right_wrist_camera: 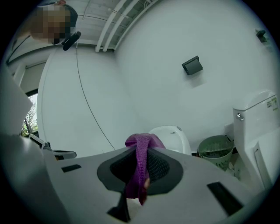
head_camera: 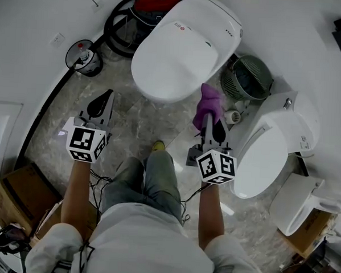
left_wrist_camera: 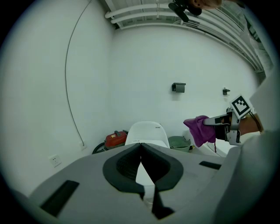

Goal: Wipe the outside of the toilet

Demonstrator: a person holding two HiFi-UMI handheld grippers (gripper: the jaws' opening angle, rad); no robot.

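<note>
Wiping not started, I'd say: right tongs clamp a purple cloth near the white oval toilet; left tongs together, empty.

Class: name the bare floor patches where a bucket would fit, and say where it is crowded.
Bare marble floor lies before the closed toilet, up to the person's shoe, and left toward the round black holder. Between that toilet and the right toilet it is crowded by the green basket.

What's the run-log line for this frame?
right hand-held gripper: shut on purple cloth | left hand-held gripper: shut, empty | toilet: lid down, cloth not touching
</note>
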